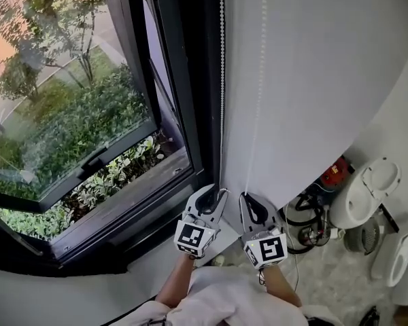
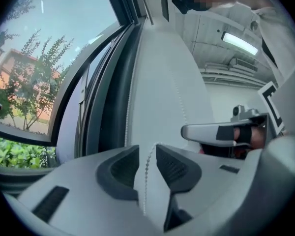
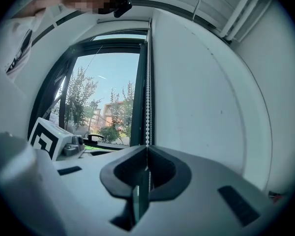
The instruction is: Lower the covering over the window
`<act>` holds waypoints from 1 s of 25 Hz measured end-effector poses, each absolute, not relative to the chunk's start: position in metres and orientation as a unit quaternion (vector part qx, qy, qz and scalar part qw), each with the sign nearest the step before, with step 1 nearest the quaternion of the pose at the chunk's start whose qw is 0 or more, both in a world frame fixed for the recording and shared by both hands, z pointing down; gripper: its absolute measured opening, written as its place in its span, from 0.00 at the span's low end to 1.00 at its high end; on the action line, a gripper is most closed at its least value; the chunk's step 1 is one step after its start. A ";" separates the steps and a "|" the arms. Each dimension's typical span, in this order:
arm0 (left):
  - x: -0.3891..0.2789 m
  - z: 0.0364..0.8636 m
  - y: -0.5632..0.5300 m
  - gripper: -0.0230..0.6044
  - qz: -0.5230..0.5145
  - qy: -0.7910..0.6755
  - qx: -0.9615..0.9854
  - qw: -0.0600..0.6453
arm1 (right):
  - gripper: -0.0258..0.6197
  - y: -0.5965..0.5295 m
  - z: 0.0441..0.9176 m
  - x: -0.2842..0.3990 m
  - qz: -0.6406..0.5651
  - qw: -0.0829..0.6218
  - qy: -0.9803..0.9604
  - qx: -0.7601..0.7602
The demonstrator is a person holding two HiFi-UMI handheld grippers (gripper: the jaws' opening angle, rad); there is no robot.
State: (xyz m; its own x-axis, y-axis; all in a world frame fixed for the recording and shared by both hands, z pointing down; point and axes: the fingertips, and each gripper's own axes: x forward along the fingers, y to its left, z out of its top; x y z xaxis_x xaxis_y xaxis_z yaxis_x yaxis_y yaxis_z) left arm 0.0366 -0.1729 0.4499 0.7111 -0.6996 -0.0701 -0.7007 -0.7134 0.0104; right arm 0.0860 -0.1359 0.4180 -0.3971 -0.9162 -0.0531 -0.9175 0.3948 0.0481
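1. Plainly, the window [image 1: 180, 100] was the largest thing in view. Its glass stood bare in the head view, with greenery [image 1: 88, 121] showing through, and no covering hung over any part that could be seen. The lowering therefore looked hardly begun, with nearly all of it left to do.
2. Beside the window, on the white wall [image 1: 313, 80], the two strands of bead chain [image 1: 222, 80] that work the covering hung side by side, running straight down to the grippers.
3. On the floor [image 1: 326, 270] at the right, white bin-like things [image 1: 364, 192] stood among cables [image 1: 302, 216]; what they held could not be told.
4. The right gripper [image 1: 247, 197] had its jaws closed on the right strand, with the beads running in between the pads.
5. The left gripper [image 1: 217, 193] had its jaws narrowly apart. The left strand passed loosely between them and was not pinched.
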 end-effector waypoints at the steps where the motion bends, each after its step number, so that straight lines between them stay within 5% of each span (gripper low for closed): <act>1: 0.039 0.448 -0.176 0.20 0.033 0.375 -0.926 0.012 | 0.04 -0.137 0.418 0.087 0.035 0.008 0.833 -0.552; 17: 0.029 0.450 -0.125 0.39 -0.035 0.236 -0.971 -0.002 | 0.04 -0.159 0.421 0.077 0.062 -0.014 0.806 -0.588; 25: 0.021 0.431 -0.154 0.38 -0.001 0.318 -0.947 0.039 | 0.04 -0.152 0.419 0.080 0.070 -0.012 0.808 -0.585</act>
State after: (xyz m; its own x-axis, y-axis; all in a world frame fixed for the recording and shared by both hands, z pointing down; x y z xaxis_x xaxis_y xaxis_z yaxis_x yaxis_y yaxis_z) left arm 0.0206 -0.1535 0.4312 0.7973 -0.6031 -0.0228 -0.6030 -0.7943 -0.0741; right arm 0.0796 -0.1519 0.4191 -0.3147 -0.9472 -0.0617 -0.9437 0.3053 0.1271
